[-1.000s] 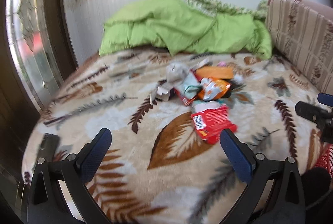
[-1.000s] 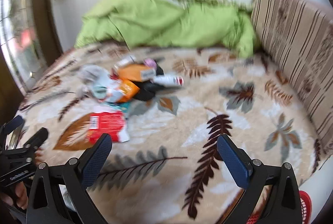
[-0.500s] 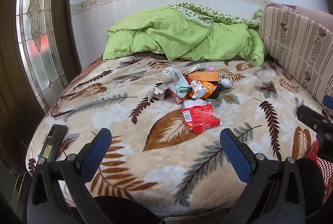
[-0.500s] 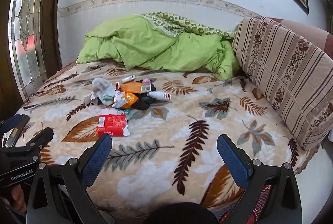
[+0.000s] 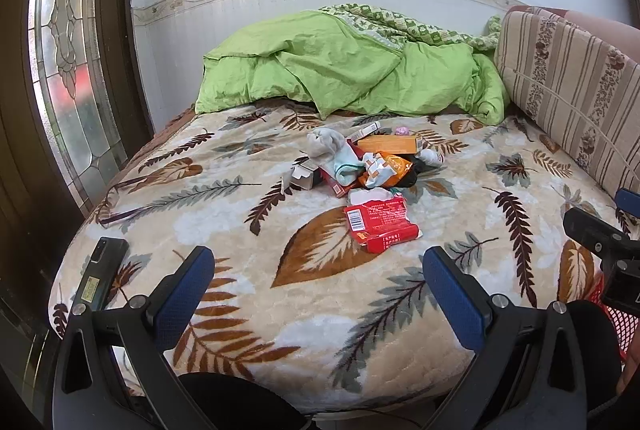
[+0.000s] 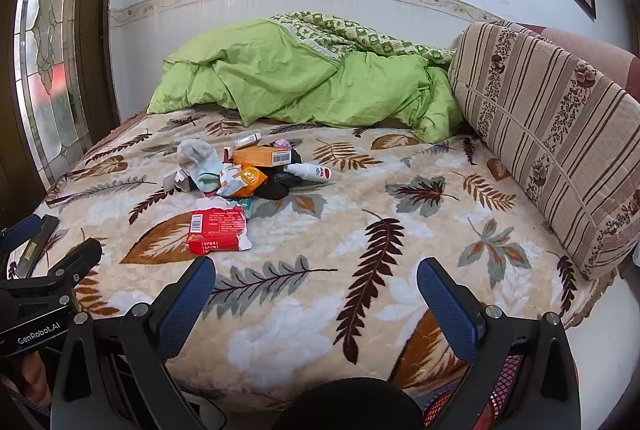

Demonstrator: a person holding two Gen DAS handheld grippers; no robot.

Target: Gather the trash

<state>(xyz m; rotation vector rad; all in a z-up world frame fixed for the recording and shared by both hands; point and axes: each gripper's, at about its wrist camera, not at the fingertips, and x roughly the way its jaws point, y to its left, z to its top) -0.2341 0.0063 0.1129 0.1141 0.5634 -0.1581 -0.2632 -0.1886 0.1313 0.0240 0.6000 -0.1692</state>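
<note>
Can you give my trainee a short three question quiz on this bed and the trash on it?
1. True or false: both grippers are open and hold nothing.
2. Which item lies nearest the grippers: A, orange box; B, red packet; C, grey sock?
3. What dark flat thing lies on the bed's near left corner?

Key:
1. True: left gripper, right gripper.
2. B, red packet; orange box, grey sock.
3. A phone.

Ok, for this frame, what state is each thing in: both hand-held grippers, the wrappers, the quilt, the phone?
Left hand-held gripper: open, empty, short of the pile.
Right hand-held gripper: open, empty.
Red wrapper: torn, lying flat, nearest.
Orange box: lying on the pile.
White bottle: on its side.
Green quilt: bunched at the wall.
Phone: flat at the bed's edge.
</note>
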